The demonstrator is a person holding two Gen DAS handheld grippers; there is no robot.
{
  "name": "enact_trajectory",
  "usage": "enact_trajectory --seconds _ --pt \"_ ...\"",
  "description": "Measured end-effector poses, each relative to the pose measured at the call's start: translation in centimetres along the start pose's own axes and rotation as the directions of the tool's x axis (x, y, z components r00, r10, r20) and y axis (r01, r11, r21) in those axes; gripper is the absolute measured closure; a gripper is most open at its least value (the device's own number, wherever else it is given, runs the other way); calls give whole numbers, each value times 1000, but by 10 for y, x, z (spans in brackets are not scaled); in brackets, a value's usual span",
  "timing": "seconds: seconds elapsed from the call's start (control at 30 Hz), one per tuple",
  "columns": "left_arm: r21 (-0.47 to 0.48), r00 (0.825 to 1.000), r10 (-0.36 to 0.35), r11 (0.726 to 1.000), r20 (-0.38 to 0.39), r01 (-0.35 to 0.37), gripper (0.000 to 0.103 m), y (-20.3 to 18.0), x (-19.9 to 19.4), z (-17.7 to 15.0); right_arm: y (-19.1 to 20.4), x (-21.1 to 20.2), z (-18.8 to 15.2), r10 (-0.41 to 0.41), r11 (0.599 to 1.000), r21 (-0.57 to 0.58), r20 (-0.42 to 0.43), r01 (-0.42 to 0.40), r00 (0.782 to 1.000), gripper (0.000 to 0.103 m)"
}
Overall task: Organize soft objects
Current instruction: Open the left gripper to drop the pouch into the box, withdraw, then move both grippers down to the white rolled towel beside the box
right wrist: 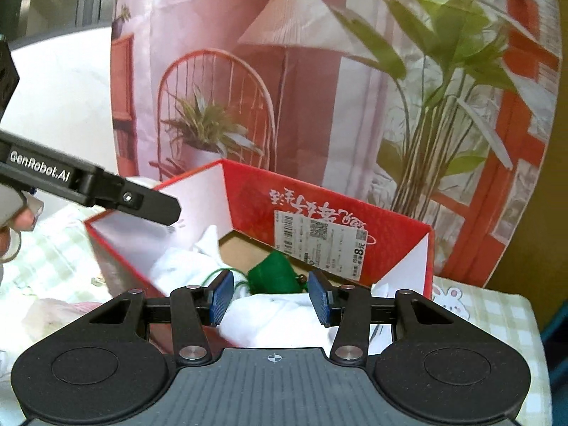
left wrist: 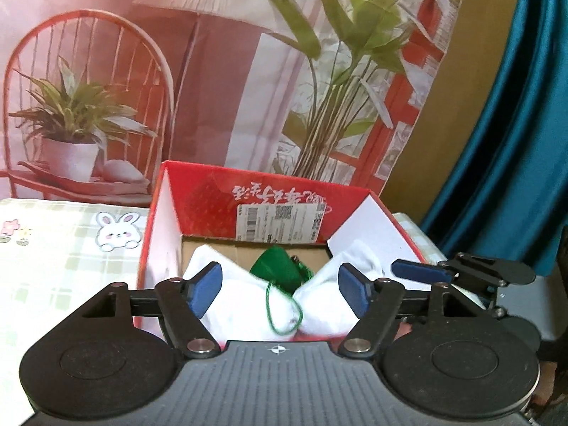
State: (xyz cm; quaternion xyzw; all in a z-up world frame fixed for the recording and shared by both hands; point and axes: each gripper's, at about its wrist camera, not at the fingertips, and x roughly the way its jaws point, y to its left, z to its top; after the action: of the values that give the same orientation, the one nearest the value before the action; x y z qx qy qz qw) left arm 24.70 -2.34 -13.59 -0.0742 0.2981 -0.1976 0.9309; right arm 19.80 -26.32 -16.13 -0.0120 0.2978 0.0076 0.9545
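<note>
Inside the red box (left wrist: 248, 191), white cloth (left wrist: 245, 305) lies crosswise around a green pouch (left wrist: 280, 273), its cord (left wrist: 280, 312) trailing nearer. The left gripper (left wrist: 280, 289) gapes empty above the cloth; the right gripper (right wrist: 271, 296) seems parted, gripping nothing.

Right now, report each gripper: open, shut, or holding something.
Left gripper: open, holding nothing; the white cloth in the red box lies beyond its pads.
Right gripper: open, holding nothing, over the same cloth.

Your left black two-finger gripper with blue pads (left wrist: 280, 289) is tilted downward, its jaws spread wide and clamping nothing. Your right black two-finger gripper with blue pads (right wrist: 271, 296), just beside it, is likewise tilted downward, jaws parted more narrowly, pads free.
</note>
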Motion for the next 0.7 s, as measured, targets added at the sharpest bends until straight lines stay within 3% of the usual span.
enact_trajectory --seconds 0.3,0.53,0.67,0.7 --pt "-11 998 26 1000 -56 -26 26 22 -48 -47 13 -40 -30 39 999 37 23 -40 999 58" --pt "-100 995 44 994 -93 -53 27 47 -66 -76 22 -53 -47 37 999 28 31 -38 999 58" --pt "-111 994 20 993 -106 -32 45 47 -64 -90 22 -47 -57 49 997 62 4 -49 999 58" --pt "-121 994 18 992 -110 -31 45 47 -63 -93 21 -44 -59 53 996 75 -6 -52 999 57"
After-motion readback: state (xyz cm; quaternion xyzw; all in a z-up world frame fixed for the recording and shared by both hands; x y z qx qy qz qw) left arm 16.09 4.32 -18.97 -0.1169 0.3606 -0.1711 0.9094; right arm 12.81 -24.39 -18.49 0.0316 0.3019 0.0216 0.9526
